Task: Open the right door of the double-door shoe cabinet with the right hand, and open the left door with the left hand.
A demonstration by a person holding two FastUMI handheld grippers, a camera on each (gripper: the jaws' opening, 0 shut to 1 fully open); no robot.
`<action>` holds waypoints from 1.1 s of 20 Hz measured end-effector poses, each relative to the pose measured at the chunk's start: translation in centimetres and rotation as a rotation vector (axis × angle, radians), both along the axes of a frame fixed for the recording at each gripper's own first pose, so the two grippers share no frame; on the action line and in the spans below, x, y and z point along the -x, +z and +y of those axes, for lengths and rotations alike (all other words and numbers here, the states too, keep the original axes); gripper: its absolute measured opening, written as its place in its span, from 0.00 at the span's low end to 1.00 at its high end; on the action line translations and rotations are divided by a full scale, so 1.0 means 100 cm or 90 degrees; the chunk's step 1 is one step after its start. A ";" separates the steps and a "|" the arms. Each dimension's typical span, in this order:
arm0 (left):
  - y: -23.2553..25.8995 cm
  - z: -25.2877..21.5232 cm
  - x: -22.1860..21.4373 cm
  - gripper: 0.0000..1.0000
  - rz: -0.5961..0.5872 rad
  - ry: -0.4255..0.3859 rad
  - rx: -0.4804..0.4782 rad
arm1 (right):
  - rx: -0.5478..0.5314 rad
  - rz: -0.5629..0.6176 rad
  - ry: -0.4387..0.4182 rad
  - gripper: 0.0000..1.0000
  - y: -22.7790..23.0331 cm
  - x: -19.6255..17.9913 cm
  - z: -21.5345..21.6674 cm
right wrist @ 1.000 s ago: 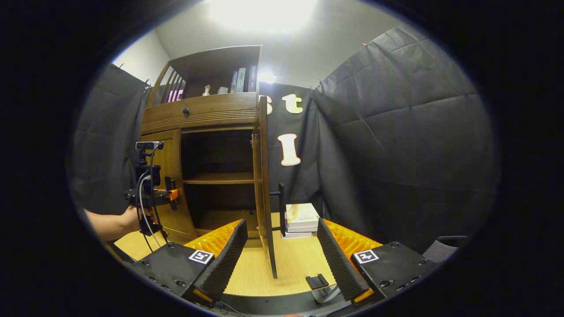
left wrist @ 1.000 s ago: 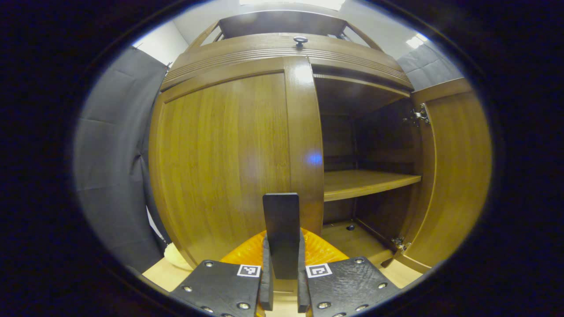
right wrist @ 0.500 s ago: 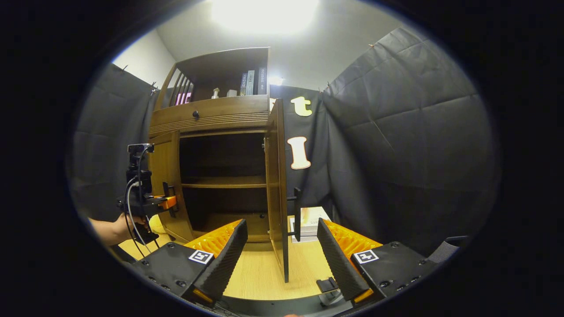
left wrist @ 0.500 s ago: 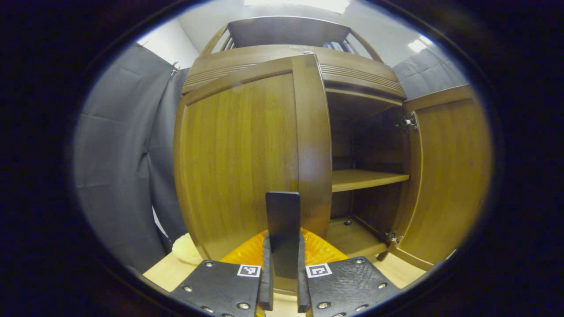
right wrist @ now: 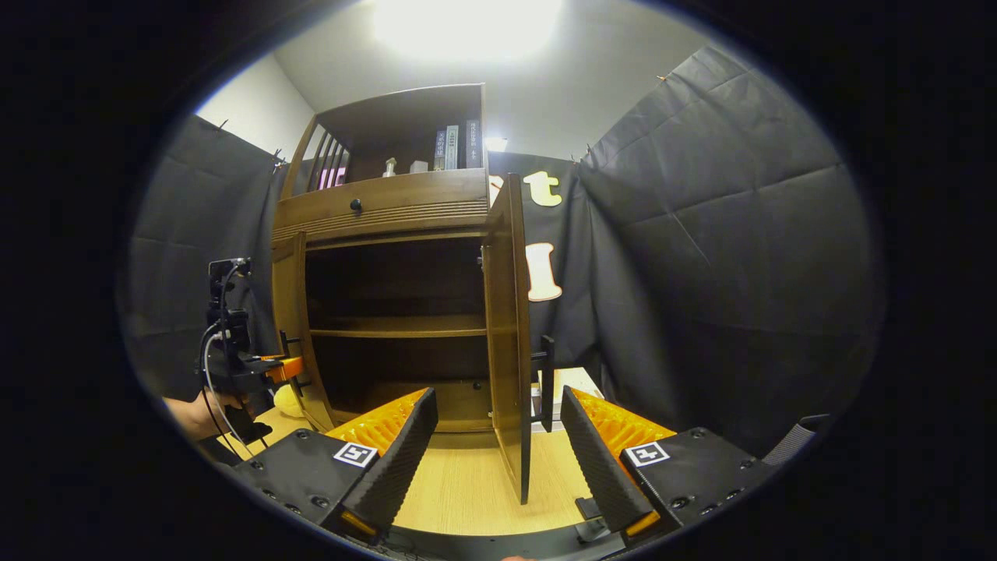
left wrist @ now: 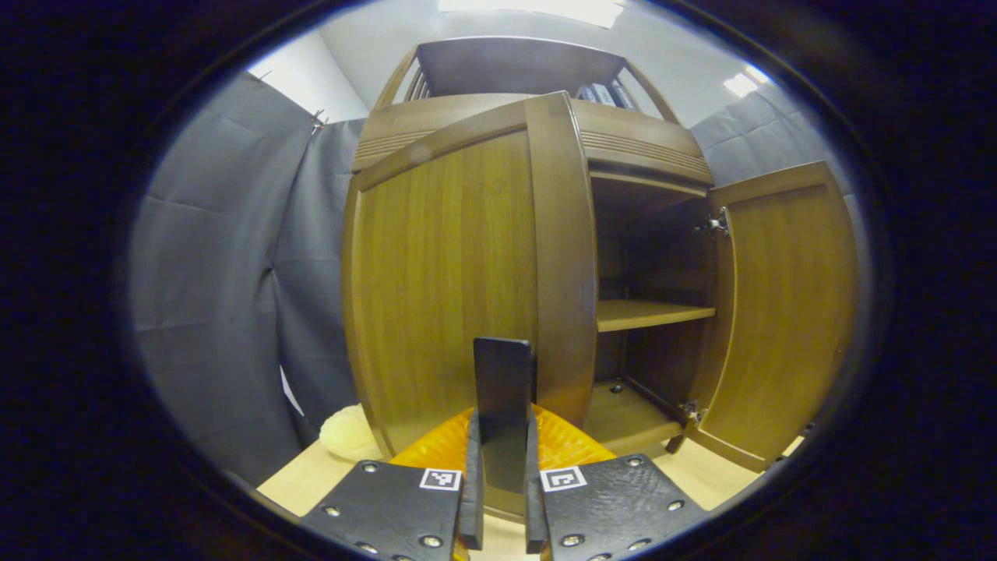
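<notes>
The left gripper (left wrist: 498, 499) pinches the dark upright bar handle (left wrist: 503, 389) of the shoe cabinet's left door (left wrist: 444, 288), both fingers pressed flat on the bar's lower part. That door is partly swung out from the cabinet (right wrist: 389, 210), its free edge standing forward of the shelf (left wrist: 650, 313) inside. In the right gripper view the same gripper (right wrist: 284, 366) sits at the left door's (right wrist: 294, 327) front edge, with a person's hand (right wrist: 199, 409) behind it.

To finish this step well, the pull should follow the arc around the door's hinges on the cabinet's left side, not a straight line away from the cabinet; the wrist would need to turn with the door so the bar stays square between the fingers and does not twist out. A steady grip low on the bar looks adequate, since the door seems to move freely.

The right door (right wrist: 510, 335) already stands wide open, edge-on to the right gripper view, its own black handle (right wrist: 547, 382) on the face turned away from the cabinet. The right gripper (right wrist: 498, 444) hangs in front of that door with its fingers (right wrist: 401, 452) spread wide, holding and touching nothing. Books (right wrist: 459, 144) stand on the open top shelf above the cabinet's drawer knob (right wrist: 356, 206).
</notes>
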State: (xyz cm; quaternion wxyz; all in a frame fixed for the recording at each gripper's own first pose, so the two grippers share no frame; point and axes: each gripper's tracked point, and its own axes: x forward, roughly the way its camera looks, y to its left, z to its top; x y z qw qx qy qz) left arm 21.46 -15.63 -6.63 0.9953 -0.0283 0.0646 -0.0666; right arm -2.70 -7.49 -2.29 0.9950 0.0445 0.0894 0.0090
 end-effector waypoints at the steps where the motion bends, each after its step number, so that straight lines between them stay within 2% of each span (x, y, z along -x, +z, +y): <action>1: 0.001 0.001 0.001 0.21 0.001 0.000 0.000 | 0.000 -0.001 0.002 0.97 0.000 -0.001 0.002; 11: -0.003 0.036 0.031 0.19 0.001 0.015 -0.006 | -0.006 0.002 0.032 0.95 -0.002 -0.006 0.026; 13: -0.002 0.044 0.036 0.24 -0.002 0.018 -0.010 | -0.007 0.001 0.040 0.99 -0.001 -0.007 0.033; 14: -0.003 0.046 0.038 0.24 -0.002 0.018 -0.013 | -0.007 0.000 0.044 0.95 -0.001 -0.008 0.036; 19: -0.004 0.059 0.046 0.24 0.001 0.022 -0.009 | -0.007 -0.002 0.065 0.95 0.000 -0.014 0.054; 20: -0.004 0.063 0.047 0.22 0.001 0.024 -0.011 | -0.007 -0.003 0.069 0.95 0.001 -0.014 0.057; 22: -0.005 0.070 0.051 0.24 0.000 0.025 -0.015 | -0.006 -0.005 0.075 0.95 0.001 -0.014 0.061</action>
